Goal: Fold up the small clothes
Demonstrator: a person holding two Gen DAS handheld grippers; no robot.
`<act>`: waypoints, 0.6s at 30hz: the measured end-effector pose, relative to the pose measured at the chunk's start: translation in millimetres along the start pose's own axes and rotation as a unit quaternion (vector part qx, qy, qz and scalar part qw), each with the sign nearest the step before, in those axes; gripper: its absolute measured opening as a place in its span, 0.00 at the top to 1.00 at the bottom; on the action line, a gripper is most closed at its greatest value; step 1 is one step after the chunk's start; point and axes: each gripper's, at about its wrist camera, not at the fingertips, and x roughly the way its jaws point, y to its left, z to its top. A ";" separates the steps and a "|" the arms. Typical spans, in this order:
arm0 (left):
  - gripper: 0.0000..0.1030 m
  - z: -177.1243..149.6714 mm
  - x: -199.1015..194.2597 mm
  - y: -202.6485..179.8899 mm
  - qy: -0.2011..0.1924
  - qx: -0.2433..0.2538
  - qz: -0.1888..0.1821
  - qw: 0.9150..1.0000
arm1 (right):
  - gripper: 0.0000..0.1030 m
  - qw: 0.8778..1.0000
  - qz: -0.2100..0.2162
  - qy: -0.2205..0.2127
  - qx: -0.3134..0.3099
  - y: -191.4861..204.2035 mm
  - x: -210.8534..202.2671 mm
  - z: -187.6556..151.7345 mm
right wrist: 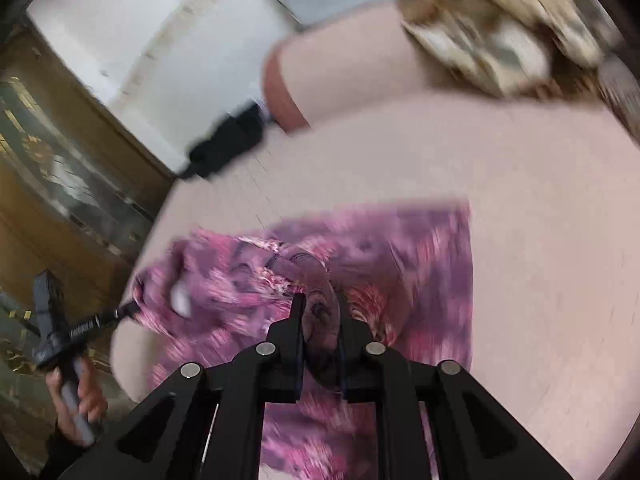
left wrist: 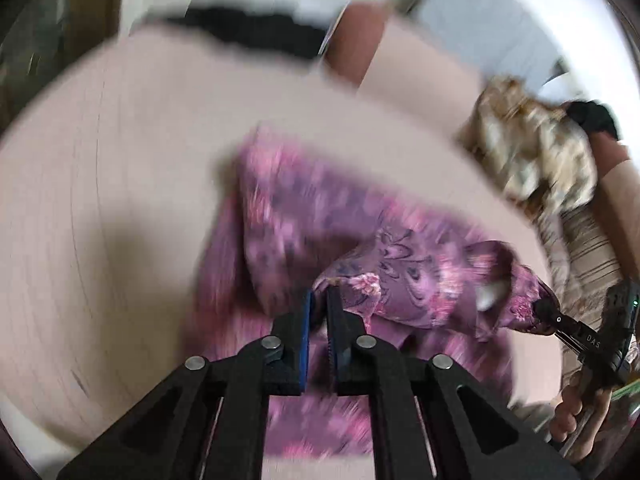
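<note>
A pink and purple flowered garment [left wrist: 320, 208] lies partly on a pale pink surface [left wrist: 120, 160], and both views are blurred. My left gripper [left wrist: 319, 294] is shut on a lifted edge of the cloth, and its tip [right wrist: 130, 310] shows at the garment's left end in the right wrist view. My right gripper [right wrist: 320, 300] is shut on a bunched fold of the same garment [right wrist: 420, 248]. In the left wrist view its tip [left wrist: 540, 308] grips the cloth's right end. The stretch of cloth between the two grippers hangs raised and creased.
A heap of beige and brown patterned clothes [left wrist: 532, 148] [right wrist: 492, 28] sits at the far right of the surface [right wrist: 540, 160]. A black object [left wrist: 248, 28] [right wrist: 228, 144] lies at its far edge. A hand [right wrist: 80, 400] holds the left gripper's handle beyond the surface's left edge.
</note>
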 end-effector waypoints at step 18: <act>0.49 33.6 25.9 -18.0 0.041 -0.079 -0.021 0.996 | 0.66 0.982 0.121 0.056 0.138 -21.9 31.5 12.9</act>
